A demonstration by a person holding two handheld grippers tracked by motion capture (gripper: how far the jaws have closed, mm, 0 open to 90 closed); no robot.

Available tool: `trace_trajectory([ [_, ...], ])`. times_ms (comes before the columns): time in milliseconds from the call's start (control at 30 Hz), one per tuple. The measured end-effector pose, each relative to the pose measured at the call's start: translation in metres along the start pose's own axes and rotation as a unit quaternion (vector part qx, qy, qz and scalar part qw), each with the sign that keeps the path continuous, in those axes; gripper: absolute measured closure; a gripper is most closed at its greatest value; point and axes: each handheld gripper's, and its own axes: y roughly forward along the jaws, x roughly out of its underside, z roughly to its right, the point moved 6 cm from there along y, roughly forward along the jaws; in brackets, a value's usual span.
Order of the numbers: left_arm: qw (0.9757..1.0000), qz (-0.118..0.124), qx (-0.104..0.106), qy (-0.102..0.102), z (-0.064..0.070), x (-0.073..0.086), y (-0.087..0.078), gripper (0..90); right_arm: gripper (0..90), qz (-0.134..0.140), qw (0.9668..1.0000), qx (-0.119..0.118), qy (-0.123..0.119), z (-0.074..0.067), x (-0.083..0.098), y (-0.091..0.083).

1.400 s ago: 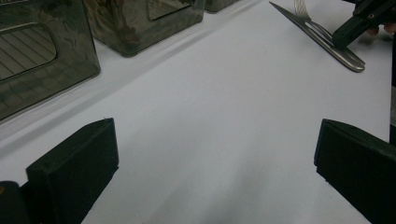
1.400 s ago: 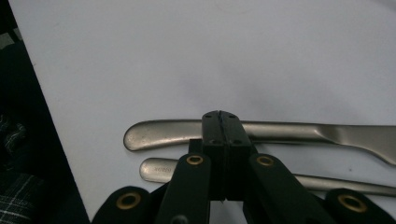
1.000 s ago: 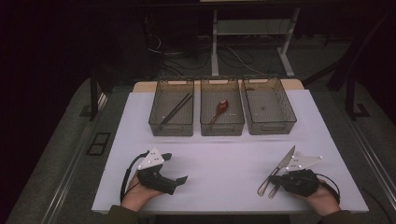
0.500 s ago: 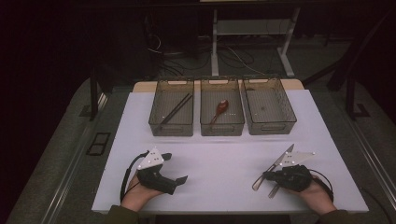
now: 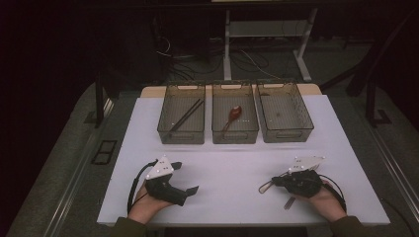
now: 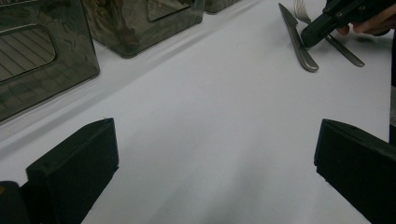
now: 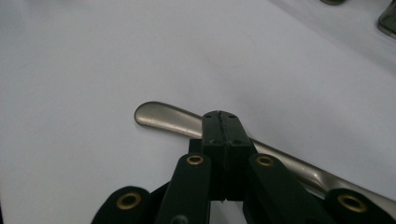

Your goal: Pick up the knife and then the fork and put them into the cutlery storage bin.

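From above, three mesh trays (image 5: pixel 233 132) stand in a row at 12 o'clock, and the right gripper (image 5: pixel 269 185) lies low at 4 o'clock. The left gripper (image 6: pixel 210 163) rests idle with jaws wide apart, the knife (image 6: pixel 299 42) far at 1 o'clock beside a fork (image 6: pixel 343 46). The right gripper's (image 7: pixel 219 122) jaws look pressed together over the knife's handle (image 7: pixel 163 117), probably to lift it toward a tray.
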Motion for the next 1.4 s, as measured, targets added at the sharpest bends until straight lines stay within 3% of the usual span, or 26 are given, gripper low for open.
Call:
trace_trajectory([
  [1300,0.9999,-0.007,0.01,0.011,0.001,0.0,0.005,0.0,88.8,0.003,1.0,0.004,-0.002,0.026,-0.043,0.045],
  [1400,0.9998,-0.008,0.011,0.012,0.0,0.0,0.005,0.0,81.2,0.004,0.9999,-0.009,0.003,0.026,-0.043,0.041],
])
